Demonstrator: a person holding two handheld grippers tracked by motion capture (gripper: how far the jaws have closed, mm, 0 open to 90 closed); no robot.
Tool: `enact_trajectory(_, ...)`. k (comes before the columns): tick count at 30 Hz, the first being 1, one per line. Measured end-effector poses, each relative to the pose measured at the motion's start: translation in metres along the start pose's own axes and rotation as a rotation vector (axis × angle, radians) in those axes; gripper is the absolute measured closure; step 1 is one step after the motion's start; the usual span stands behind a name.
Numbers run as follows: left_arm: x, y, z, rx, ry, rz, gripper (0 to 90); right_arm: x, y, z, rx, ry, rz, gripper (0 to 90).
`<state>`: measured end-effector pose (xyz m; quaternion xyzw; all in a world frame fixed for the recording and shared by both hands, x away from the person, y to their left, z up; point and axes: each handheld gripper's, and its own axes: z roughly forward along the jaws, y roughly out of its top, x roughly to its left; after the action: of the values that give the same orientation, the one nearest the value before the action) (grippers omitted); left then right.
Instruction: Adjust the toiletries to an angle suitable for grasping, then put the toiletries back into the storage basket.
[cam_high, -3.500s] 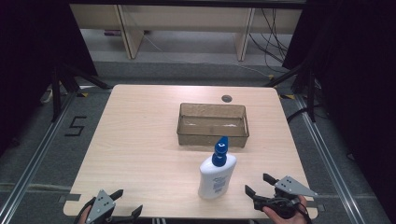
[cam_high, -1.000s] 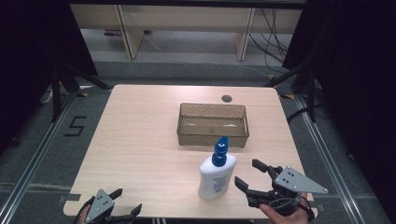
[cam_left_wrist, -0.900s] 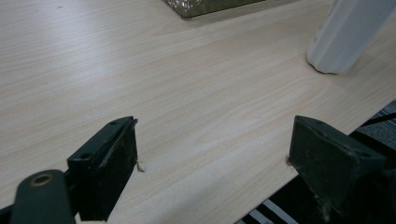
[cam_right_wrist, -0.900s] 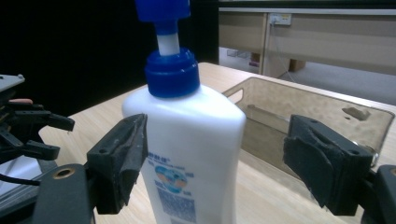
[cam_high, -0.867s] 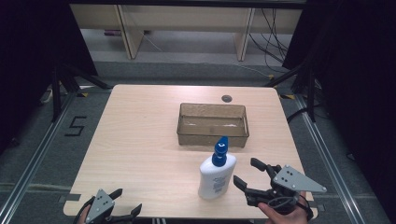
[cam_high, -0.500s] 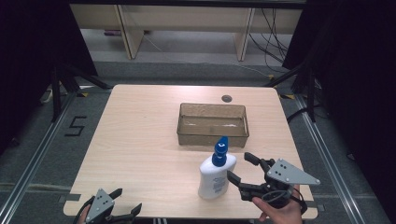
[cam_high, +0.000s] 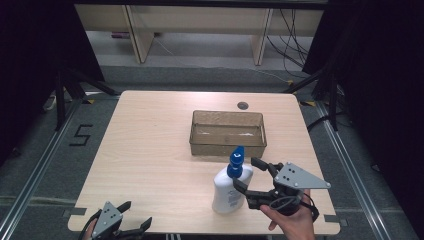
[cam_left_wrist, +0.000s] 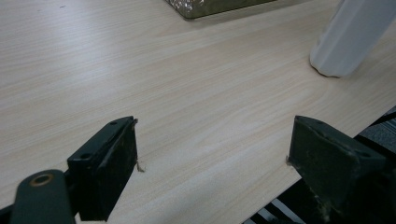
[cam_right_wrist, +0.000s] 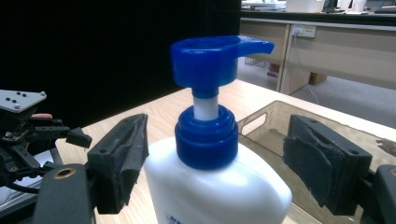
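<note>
We found the white pump bottle (cam_high: 230, 189) standing upright near the table's (cam_high: 150, 150) near edge, toward its right corner, with the brown tray (cam_high: 227, 133) behind it at the middle of the table, apart from it. The right gripper (cam_high: 248, 177) was at the bottle's shoulder, jaws spread wide to either side of the blue collar (cam_right_wrist: 206, 135) and not touching it, so nothing was grasped. The left gripper (cam_high: 131, 222) rested at the near left corner, released, its jaws empty over bare wood in the left gripper view. We judged the step in hand to be the approach for a grasp on the bottle. The next move, in our judgement, called for lowering the jaws onto the wider white body and closing squarely, since a pinch high on the pump head (cam_right_wrist: 215, 58) could tip it.
</note>
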<state>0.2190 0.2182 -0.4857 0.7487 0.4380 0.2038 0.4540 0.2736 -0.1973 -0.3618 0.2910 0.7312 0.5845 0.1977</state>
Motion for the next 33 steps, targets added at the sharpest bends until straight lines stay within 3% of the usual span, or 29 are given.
enact_trajectory(5,0.0,-0.001,-0.001,0.005,0.001,-0.002,14.8,-0.002,0.001,0.008,-0.012,0.007,-0.015,23.3)
enact_trajectory(8,0.0,-0.001,-0.002,0.001,0.0,-0.004,14.9,0.0,0.001,0.011,0.007,0.017,0.015,23.8)
enact_trajectory(12,0.0,-0.001,0.0,0.007,-0.008,-0.001,14.8,0.0,0.003,0.015,-0.011,0.008,0.001,24.3)
enact_trajectory(14,-0.001,-0.001,0.0,0.012,-0.01,-0.001,14.9,0.001,0.005,0.016,0.008,0.017,0.028,25.1)
enact_trajectory(16,-0.003,-0.001,-0.001,0.015,-0.009,0.003,14.8,-0.001,0.006,0.019,-0.004,0.012,-0.01,26.1)
enact_trajectory(20,-0.003,-0.001,-0.001,0.01,-0.012,0.008,14.8,0.001,0.006,0.022,0.016,0.022,0.008,29.8)
enact_trajectory(22,-0.002,-0.001,-0.001,0.009,-0.011,0.009,14.8,-0.001,0.006,0.023,0.0,0.011,-0.02,32.9)
enact_trajectory(23,-0.002,-0.001,-0.001,0.004,-0.009,0.008,14.8,0.0,0.006,0.024,-0.002,0.038,0.017,34.3)
enact_trajectory(28,-0.003,0.0,-0.002,0.013,-0.011,0.01,14.8,-0.001,0.009,0.024,-0.005,0.032,-0.003,41.6)
enact_trajectory(31,-0.003,0.0,-0.002,0.004,-0.02,0.013,14.8,-0.003,0.01,0.027,-0.046,0.041,-0.034,46.5)
enact_trajectory(33,-0.004,0.0,-0.003,0.0,-0.025,0.014,14.8,-0.001,0.011,0.026,-0.029,0.037,-0.033,48.4)
